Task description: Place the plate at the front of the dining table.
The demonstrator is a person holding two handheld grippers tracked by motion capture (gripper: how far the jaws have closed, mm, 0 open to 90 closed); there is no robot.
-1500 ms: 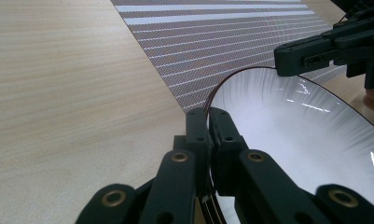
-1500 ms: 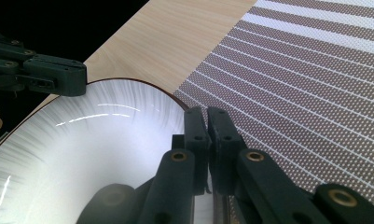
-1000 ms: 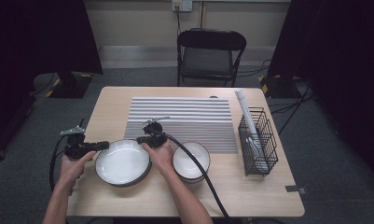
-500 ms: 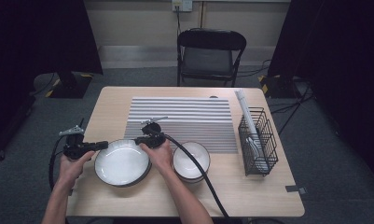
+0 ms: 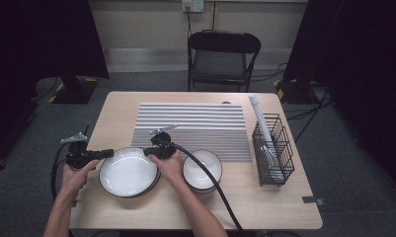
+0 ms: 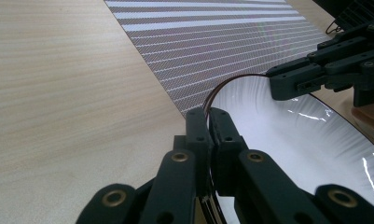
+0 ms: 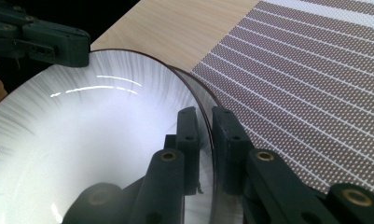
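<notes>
While the big white bowl [image 5: 129,172] sits at the near left of the table [image 5: 116,108], both tools pinch its rim from opposite sides: the left gripper [image 5: 108,153] is clamped on the left edge, the right gripper [image 5: 147,151] on the right edge beside the smaller bowl [image 5: 202,170]. The bowl lies squarely between the two hands, so any lift must be shared evenly. Compared with a second ago, nothing has shifted; bowl and hands sit as they were.
</notes>
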